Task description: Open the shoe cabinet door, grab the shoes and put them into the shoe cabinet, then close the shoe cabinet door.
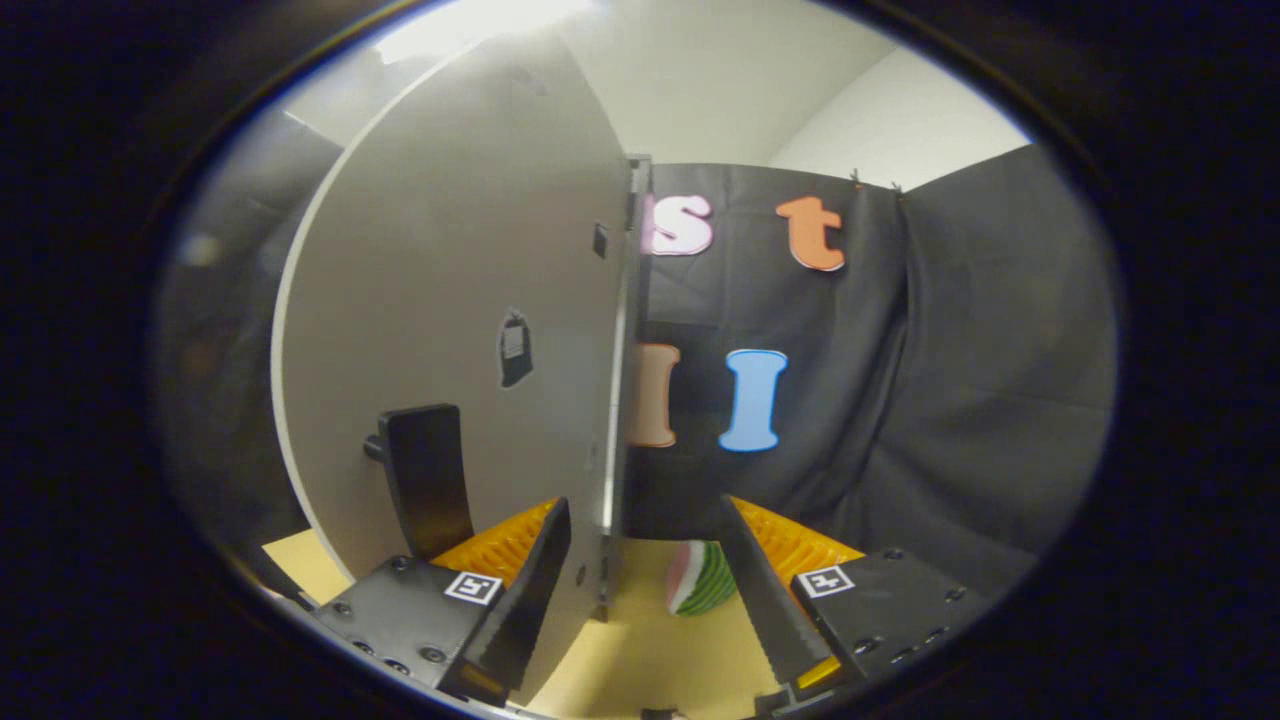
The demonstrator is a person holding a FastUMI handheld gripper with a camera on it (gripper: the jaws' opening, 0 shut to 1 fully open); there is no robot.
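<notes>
The cabinet door (450, 300), left of centre, is seen swung open edge-on between the parted fingers of the hand-held gripper (640, 590); shoe stowing and door closing are judged outstanding.

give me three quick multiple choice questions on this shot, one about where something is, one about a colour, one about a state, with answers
1. Where does the free edge of the cabinet door sit?
A. between the two fingers
B. far beyond both fingers
C. flat on the table

2. What colours are on the small rounded thing on the table?
A. blue and yellow
B. green, white and pink
C. plain black

3. What state is the gripper in?
A. shut on the door handle
B. shut on the small rounded thing
C. open

Answers:
1. A, the door's thin edge runs down into the gap, close to one finger.
2. B, it shows green stripes, white bands and a pink face.
3. C, the fingers stand well apart, and the black handle on the door's face lies outside the gap.
</notes>
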